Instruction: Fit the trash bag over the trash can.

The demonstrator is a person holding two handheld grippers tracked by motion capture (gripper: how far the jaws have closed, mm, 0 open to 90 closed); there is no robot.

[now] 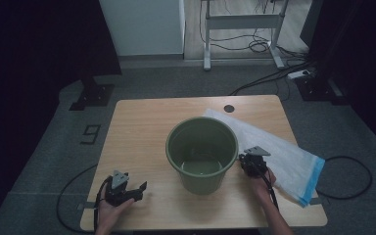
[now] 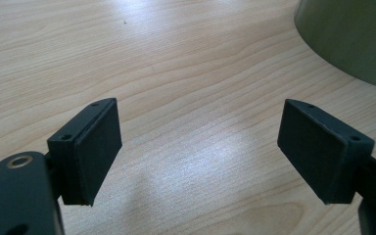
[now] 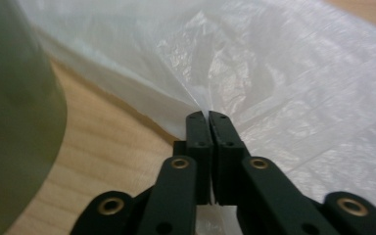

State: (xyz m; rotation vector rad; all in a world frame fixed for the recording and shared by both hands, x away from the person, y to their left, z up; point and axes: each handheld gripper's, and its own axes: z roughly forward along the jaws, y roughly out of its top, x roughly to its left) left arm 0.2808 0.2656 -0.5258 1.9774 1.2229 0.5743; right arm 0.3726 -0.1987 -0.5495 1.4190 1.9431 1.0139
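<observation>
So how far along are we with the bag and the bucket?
Early. Done: the right claw has pinched the edge of the plastic bag, puckering it. In hand: that grip. Left: the bag lies flat beside the green bucket, which looks unlined; the left claw is open over the table.

A wooden worktop [image 1: 142, 127] carries a round dark grommet [image 1: 229, 108] near its twelve o'clock edge. On the grey floor beyond, a white desk frame [image 1: 242, 22] stands at twelve o'clock, black cables [image 1: 269, 78] and a power strip [image 1: 299, 74] at two o'clock, a "9" marking [image 1: 91, 133] at nine.

Bucket [image 1: 202, 154] mid-table [image 1: 137, 127], plastic bag [image 1: 284, 156] flat just to its right.
</observation>
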